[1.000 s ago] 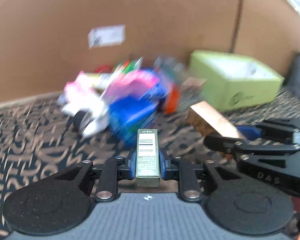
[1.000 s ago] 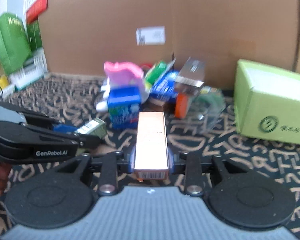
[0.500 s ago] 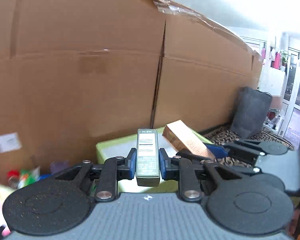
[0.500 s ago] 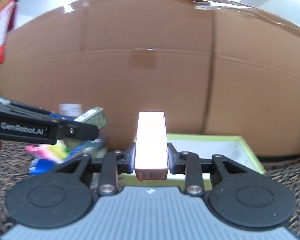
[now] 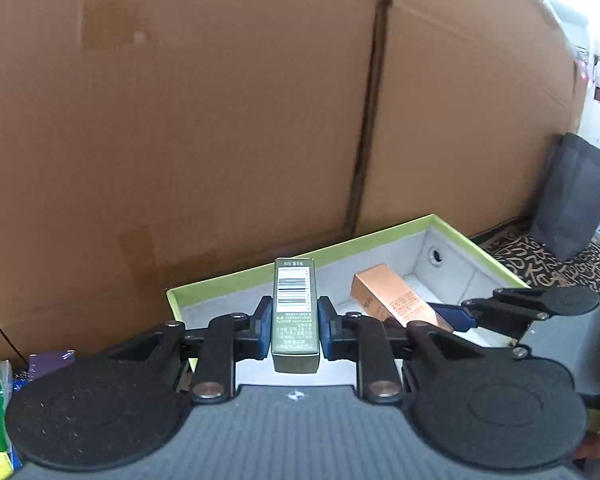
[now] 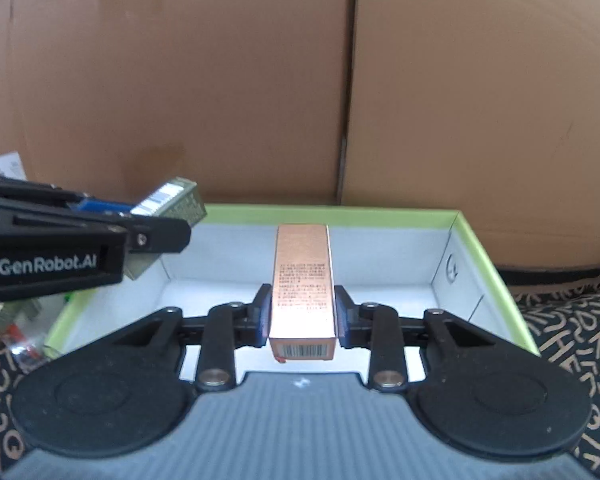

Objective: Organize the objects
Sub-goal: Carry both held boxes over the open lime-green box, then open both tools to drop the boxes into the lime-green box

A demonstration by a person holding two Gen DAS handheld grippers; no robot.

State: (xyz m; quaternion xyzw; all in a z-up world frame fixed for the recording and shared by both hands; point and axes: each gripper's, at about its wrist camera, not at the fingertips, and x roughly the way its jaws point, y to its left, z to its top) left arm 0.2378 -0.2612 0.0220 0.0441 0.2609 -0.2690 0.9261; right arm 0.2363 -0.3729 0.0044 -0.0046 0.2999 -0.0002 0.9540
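Right wrist view, both hand-held grippers clamped on cartons over green tray [image 6: 496, 276], cardboard wall [image 6: 460, 100] behind

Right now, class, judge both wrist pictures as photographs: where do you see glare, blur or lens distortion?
Left wrist view: fisheye bends the cardboard wall; the window corner at upper right is washed out; the print on the olive box is sharp. Right wrist view: the copper box carries a soft sheen, its print readable; the tray floor glares white near the claw; the frame corners go dark.
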